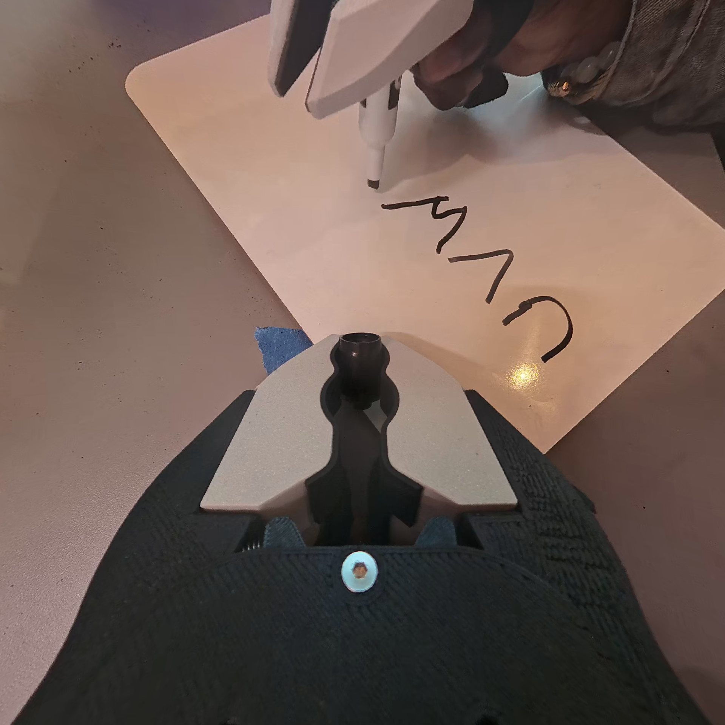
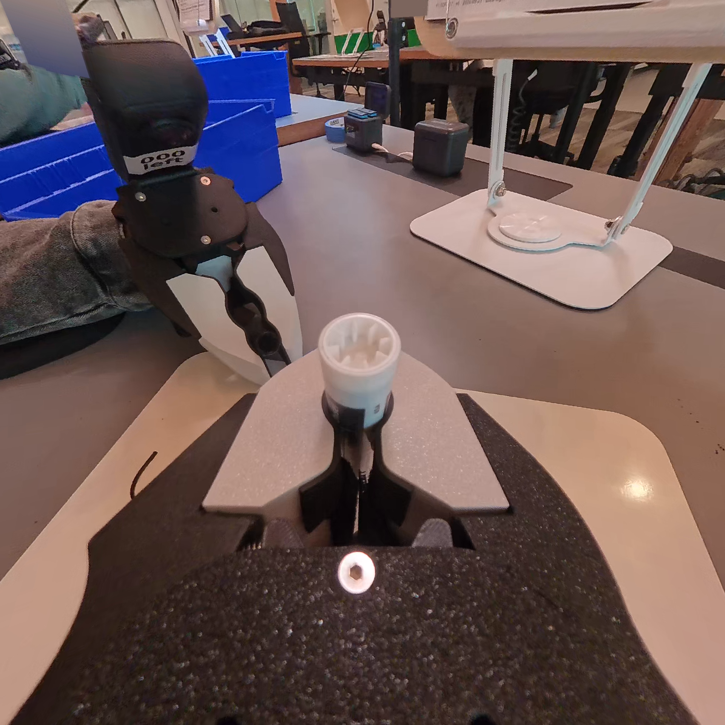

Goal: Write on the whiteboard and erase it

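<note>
**Marker tip at the whiteboard, cap held in the other gripper**

Left gripper (image 1: 360, 355): fingers closed down on a black marker cap (image 1: 360, 349), seated in the round notch between the pads, open end facing away from the camera. The right wrist view confirms it (cap mouth visible between the black pad edges). This gripper sits low at the near edge of the whiteboard (image 1: 298, 219). A scrap of blue tape (image 1: 276, 347) sits on the surface just left of the fingertips, at the board edge.

Right gripper (image 2: 359, 392): closed on the white marker (image 2: 359, 365), barrel clamped in the notch, butt end sticking up toward the camera. From the left wrist view the marker (image 1: 375, 129) points down with its black tip at the board, at or just above it (contact can't be confirmed). The tip is just beyond the far end of a line of black strokes (image 1: 482, 266) running diagonally across the board. A hand (image 1: 463, 74) in a grey denim sleeve with a beaded bracelet grips that tool.

Whiteboard lies flat on the grey-brown surface (image 1: 98, 235), rounded corners, set at an angle to the left wrist view.

Farther out in the right wrist view: white stand base (image 2: 549, 259) on the surface to the right, blue bins (image 2: 235, 129) left rear, a roll of blue tape (image 2: 335, 129) and small dark boxes (image 2: 439, 147) beyond, more desks behind.
</note>
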Motion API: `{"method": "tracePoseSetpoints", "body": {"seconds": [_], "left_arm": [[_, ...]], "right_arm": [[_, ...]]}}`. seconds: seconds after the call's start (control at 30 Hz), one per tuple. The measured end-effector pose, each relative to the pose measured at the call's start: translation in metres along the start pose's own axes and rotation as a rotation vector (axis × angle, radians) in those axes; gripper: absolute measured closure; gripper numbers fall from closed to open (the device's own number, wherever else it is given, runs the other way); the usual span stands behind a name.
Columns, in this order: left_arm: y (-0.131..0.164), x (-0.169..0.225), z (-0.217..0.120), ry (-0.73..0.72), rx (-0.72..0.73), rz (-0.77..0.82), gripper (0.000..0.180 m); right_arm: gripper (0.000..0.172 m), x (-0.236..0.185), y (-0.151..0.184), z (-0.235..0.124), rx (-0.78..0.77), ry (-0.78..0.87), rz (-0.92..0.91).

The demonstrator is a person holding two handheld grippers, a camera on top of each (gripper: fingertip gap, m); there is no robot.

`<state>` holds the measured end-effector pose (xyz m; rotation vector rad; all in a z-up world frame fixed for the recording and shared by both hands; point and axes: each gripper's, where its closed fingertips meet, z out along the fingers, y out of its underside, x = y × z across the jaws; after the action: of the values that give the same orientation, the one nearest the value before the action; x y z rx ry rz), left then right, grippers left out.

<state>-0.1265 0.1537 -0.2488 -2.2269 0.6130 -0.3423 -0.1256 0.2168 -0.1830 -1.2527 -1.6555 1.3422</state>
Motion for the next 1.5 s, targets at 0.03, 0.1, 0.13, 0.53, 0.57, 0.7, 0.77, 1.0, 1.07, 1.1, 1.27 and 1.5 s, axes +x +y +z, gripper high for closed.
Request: {"method": "tracePoseSetpoints", "body": {"seconds": [0.03,0.1,0.13,0.53,0.57,0.7,0.77,1.0,1.07,1.1,1.27,1.5], "left_arm": [[0.0,0.0,0.0,0.0,0.0,0.0,0.165],[0.0,0.0,0.0,0.0,0.0,0.0,0.165],[0.0,0.0,0.0,0.0,0.0,0.0,0.165],[0.0,0.0,0.0,0.0,0.0,0.0,0.165],[0.0,0.0,0.0,0.0,0.0,0.0,0.165],[0.0,0.0,0.0,0.0,0.0,0.0,0.165],[0.0,0.0,0.0,-0.001,0.0,0.001,0.165],[0.0,0.0,0.0,0.0,0.0,0.001,0.165],[0.0,0.0,0.0,0.001,0.0,0.0,0.165],[0.0,0.0,0.0,0.001,0.0,0.0,0.165],[0.0,0.0,0.0,0.001,0.0,0.0,0.165],[0.0,0.0,0.0,-0.002,0.0,0.002,0.165]], "right_arm": [[0.16,0.0,0.001,0.0,-0.006,0.001,-0.003],[0.16,0.0,0.003,0.001,-0.013,-0.003,0.0],[0.16,0.0,0.003,0.001,-0.01,-0.005,0.003],[0.16,0.01,0.011,-0.019,-0.038,0.037,0.016],[0.16,0.012,0.013,-0.023,-0.039,0.043,0.02],[0.16,0.014,0.014,-0.031,-0.039,0.054,0.031],[0.16,0.014,0.007,-0.029,0.006,0.047,0.042],[0.16,0.022,-0.001,-0.008,0.026,0.043,0.055],[0.16,0.024,0.001,-0.006,0.016,0.05,0.054],[0.16,0.025,0.003,-0.005,0.006,0.051,0.053],[0.16,0.016,0.008,-0.011,-0.021,0.038,0.063],[0.16,-0.007,0.016,-0.028,-0.03,0.024,0.087]]}}
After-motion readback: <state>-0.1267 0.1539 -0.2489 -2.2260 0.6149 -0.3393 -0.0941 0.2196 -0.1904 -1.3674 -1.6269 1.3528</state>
